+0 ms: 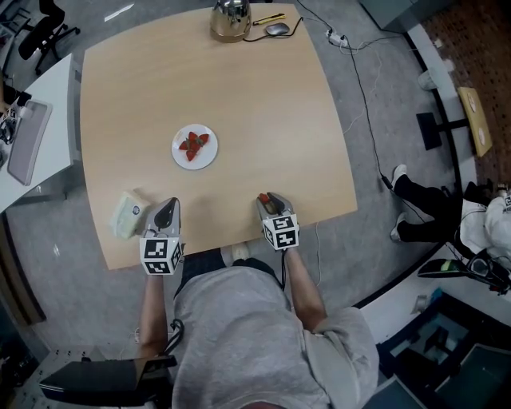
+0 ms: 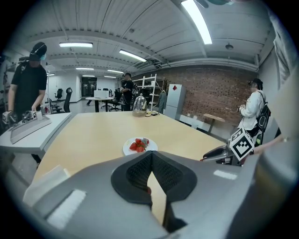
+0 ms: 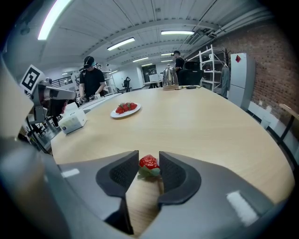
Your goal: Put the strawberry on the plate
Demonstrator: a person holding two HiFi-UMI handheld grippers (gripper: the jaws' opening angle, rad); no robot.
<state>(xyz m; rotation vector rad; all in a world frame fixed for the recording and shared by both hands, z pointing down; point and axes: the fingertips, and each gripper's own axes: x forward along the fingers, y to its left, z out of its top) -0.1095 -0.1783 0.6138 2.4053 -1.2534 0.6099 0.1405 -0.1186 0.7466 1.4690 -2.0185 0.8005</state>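
A red strawberry with green leaves sits between the pads of my right gripper, which is shut on it near the table's front edge. In the head view the same strawberry shows at the tip of the right gripper. The white plate lies mid-table, ahead and to the left, and holds several strawberries. The plate is also far off at the left in the right gripper view. My left gripper rests near the front edge with its jaws shut and nothing in them.
A white box lies just left of the left gripper. A metal kettle and a mouse stand at the far edge. A grey side table adjoins on the left. People stand beyond the table.
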